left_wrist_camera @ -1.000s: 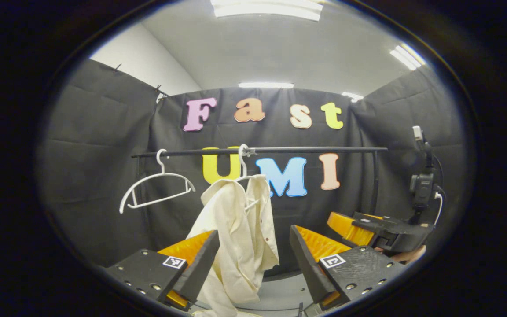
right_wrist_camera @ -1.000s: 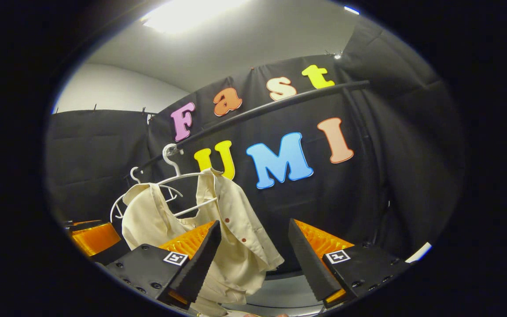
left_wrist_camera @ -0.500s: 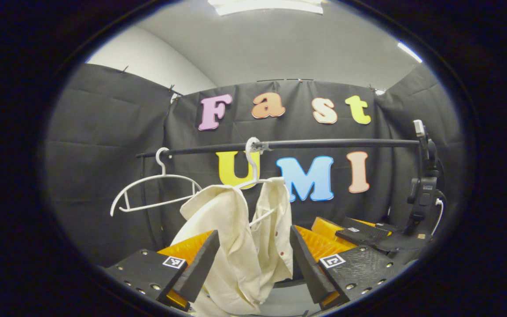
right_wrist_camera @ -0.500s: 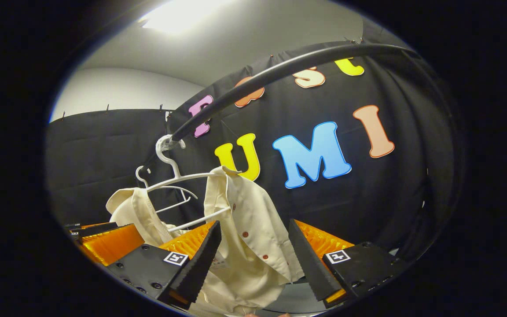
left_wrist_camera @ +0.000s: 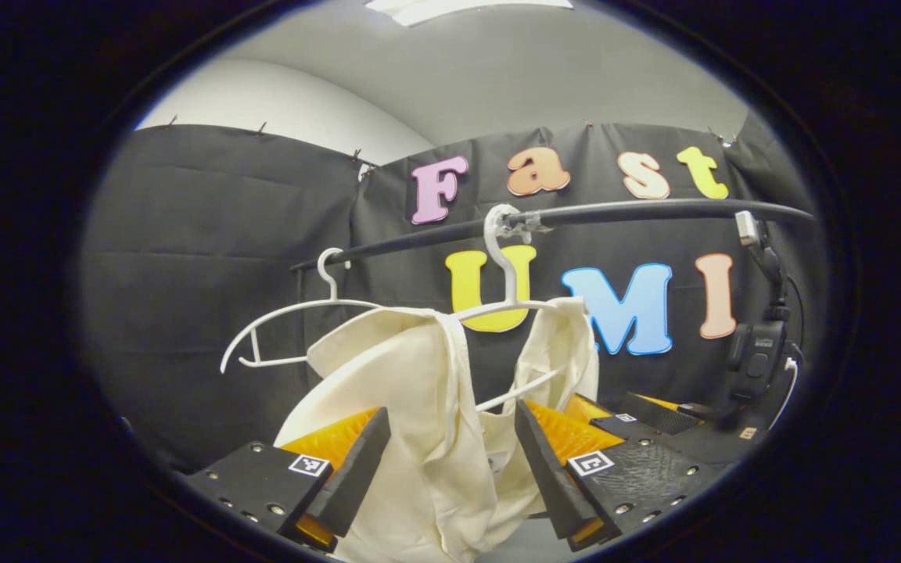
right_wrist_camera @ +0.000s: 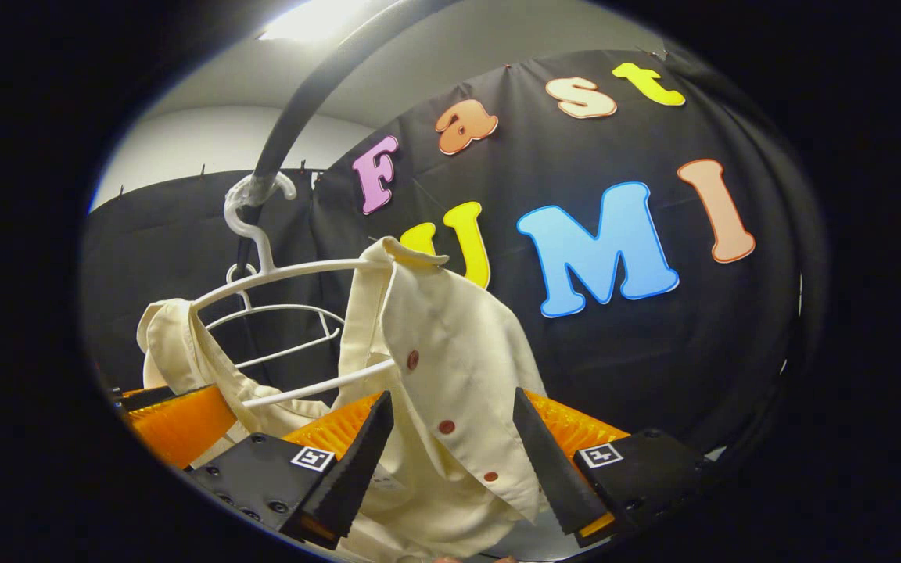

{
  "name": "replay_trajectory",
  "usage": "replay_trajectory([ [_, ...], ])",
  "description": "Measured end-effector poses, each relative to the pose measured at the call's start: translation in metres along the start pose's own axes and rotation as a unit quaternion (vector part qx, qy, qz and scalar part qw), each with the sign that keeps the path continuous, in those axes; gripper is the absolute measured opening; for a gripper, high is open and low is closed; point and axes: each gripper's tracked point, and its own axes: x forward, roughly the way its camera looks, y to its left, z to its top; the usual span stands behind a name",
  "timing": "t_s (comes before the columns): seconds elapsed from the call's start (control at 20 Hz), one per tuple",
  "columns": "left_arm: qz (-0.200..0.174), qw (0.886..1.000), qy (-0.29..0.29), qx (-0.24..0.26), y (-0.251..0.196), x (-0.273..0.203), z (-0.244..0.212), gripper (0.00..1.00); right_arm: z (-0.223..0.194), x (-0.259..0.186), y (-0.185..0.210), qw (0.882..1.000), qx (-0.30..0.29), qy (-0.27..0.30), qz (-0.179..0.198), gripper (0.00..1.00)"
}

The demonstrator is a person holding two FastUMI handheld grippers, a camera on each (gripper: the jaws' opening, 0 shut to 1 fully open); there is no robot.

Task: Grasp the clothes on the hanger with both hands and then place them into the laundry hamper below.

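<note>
A cream button-up shirt (left_wrist_camera: 411, 391) hangs open on a white hanger (left_wrist_camera: 507, 301) hooked over a black rail (left_wrist_camera: 615, 213). My left gripper (left_wrist_camera: 450, 461) is open, and the shirt's left shoulder and front panel hang between its fingers without being pinched. In the right gripper view the shirt (right_wrist_camera: 450, 352) with its dark red buttons drapes from the hanger (right_wrist_camera: 286, 274), and its buttoned edge hangs between the fingers of my open right gripper (right_wrist_camera: 450, 461). The right gripper (left_wrist_camera: 638, 414) also appears at the lower right of the left gripper view, and the left gripper (right_wrist_camera: 177, 414) at the lower left of the right gripper view.
A second, bare white hanger (left_wrist_camera: 294, 320) hangs on the same rail to the left of the shirt. Black cloth walls close in the booth behind and at both sides. The rail (right_wrist_camera: 294, 117) passes close overhead in the right gripper view.
Both grippers have moved up and closer to the shirt, which now looms larger between each pair of fingers. The rail has risen in both views. Both grippers stay open.
</note>
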Motion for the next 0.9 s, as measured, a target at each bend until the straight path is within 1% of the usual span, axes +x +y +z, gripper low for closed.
replay_trajectory([
  [0.1, 0.02, 1.0, 0.0, 0.009, 0.003, 0.012, -0.005, 0.93, -0.004, 0.012, 0.01, 1.0, -0.018, 0.0, 0.009, 0.97],
  [0.25, 0.044, 0.999, 0.005, 0.021, 0.012, 0.023, -0.012, 0.94, -0.01, 0.034, 0.002, 1.0, -0.027, 0.003, -0.009, 0.97],
  [0.35, 0.049, 0.998, 0.003, 0.027, 0.014, 0.029, -0.014, 0.95, -0.015, 0.048, 0.005, 1.0, -0.024, 0.004, -0.011, 0.97],
  [0.4, 0.052, 0.998, 0.005, 0.03, 0.016, 0.031, -0.016, 0.92, -0.018, 0.053, 0.005, 0.999, -0.028, 0.007, -0.013, 0.97],
  [0.5, 0.055, 0.998, 0.007, 0.038, 0.018, 0.039, -0.021, 0.93, -0.022, 0.062, -0.001, 0.999, -0.037, 0.013, -0.023, 0.97],
  [0.55, 0.056, 0.997, 0.008, 0.043, 0.018, 0.04, -0.021, 0.95, -0.025, 0.065, -0.003, 0.999, -0.036, 0.016, -0.026, 0.92],
  [0.6, 0.057, 0.997, 0.009, 0.047, 0.017, 0.04, -0.022, 0.9, -0.027, 0.066, -0.005, 0.999, -0.034, 0.017, -0.03, 0.97],
  [0.65, 0.062, 0.997, 0.009, 0.055, 0.018, 0.042, -0.022, 0.9, -0.027, 0.068, -0.008, 0.999, -0.032, 0.015, -0.034, 0.96],
  [0.7, 0.072, 0.995, 0.009, 0.063, 0.021, 0.043, -0.022, 0.86, -0.026, 0.07, -0.009, 0.999, -0.029, 0.013, -0.037, 0.9],
  [0.75, 0.068, 0.996, 0.01, 0.065, 0.023, 0.048, -0.026, 0.82, -0.026, 0.072, -0.01, 0.999, -0.029, 0.013, -0.041, 0.79],
  [0.8, 0.067, 0.995, 0.011, 0.067, 0.025, 0.051, -0.028, 0.75, -0.025, 0.073, -0.011, 0.998, -0.031, 0.013, -0.043, 0.7],
  [0.85, 0.069, 0.995, 0.012, 0.07, 0.028, 0.049, -0.028, 0.69, -0.024, 0.076, -0.011, 0.998, -0.033, 0.013, -0.046, 0.7],
  [0.9, 0.077, 0.994, 0.011, 0.072, 0.035, 0.049, -0.026, 0.61, -0.023, 0.075, -0.012, 0.998, -0.034, 0.012, -0.052, 0.58],
])
